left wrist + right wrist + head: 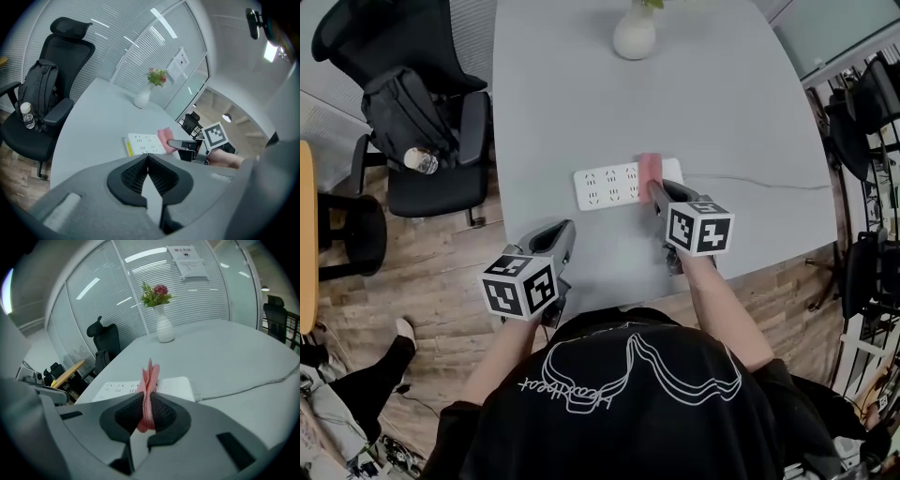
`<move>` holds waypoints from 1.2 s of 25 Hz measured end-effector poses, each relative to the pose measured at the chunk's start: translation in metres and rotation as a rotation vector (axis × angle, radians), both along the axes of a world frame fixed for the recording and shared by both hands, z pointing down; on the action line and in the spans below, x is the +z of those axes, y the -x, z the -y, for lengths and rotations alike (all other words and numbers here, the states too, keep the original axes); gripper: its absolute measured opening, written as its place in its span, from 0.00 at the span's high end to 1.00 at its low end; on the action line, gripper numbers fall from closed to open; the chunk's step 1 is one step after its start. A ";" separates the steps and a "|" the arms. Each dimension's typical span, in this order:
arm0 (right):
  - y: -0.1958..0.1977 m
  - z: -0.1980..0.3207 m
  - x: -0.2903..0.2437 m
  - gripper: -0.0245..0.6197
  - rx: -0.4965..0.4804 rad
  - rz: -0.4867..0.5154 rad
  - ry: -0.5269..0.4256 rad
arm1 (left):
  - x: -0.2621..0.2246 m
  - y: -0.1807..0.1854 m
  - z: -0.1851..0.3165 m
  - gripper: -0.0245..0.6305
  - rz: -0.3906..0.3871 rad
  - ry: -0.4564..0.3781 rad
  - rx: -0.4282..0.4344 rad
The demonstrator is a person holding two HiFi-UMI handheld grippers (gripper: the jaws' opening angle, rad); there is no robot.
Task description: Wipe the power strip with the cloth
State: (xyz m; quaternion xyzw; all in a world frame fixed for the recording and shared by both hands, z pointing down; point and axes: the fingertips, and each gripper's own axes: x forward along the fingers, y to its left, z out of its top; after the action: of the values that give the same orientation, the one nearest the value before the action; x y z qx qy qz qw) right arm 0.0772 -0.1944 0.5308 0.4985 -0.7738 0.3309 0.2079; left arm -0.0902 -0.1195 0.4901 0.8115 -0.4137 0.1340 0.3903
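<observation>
Pink cloth (150, 376), soft and light, is pinched flat in my right gripper (148, 408), over the white power strip (605, 186). Strip looks rigid, probably light and may slide; I'd pin its bare end. Left gripper (147, 164) closed on nothing.

The place is recognised as an office meeting room. A large grey table (741, 112) is spread ahead of the right gripper (147, 398). Beyond it, a white vase (164, 329) of flowers is set before a glass partition (206, 291) lined with blinds, on which a printed notice (187, 261) is posted. Left of the left gripper (146, 157), 1 black swivel chair (70, 54) is seen, loaded with a backpack (40, 91) and a bottle (28, 115). Wood-look flooring (422, 267) is laid beside the table.
</observation>
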 end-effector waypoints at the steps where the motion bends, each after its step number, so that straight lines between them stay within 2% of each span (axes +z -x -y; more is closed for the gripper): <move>1: -0.004 0.001 0.000 0.90 0.008 -0.002 -0.001 | -0.001 0.000 0.000 0.94 -0.001 -0.001 0.001; 17: -0.058 -0.002 0.001 0.90 0.106 -0.038 -0.009 | 0.003 -0.005 -0.004 0.94 -0.011 0.014 0.019; 26: -0.060 -0.002 -0.001 0.90 0.108 -0.019 -0.025 | 0.003 0.001 -0.004 0.94 -0.016 0.010 0.010; 30: -0.059 -0.006 -0.016 0.90 0.088 -0.006 -0.088 | -0.002 0.000 -0.007 0.94 -0.030 -0.003 -0.001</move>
State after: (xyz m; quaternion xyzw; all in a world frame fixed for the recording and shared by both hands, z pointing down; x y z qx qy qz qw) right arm 0.1358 -0.1886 0.5143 0.5418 -0.7642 0.3040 0.1734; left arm -0.0903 -0.1129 0.4886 0.8138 -0.4084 0.1213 0.3953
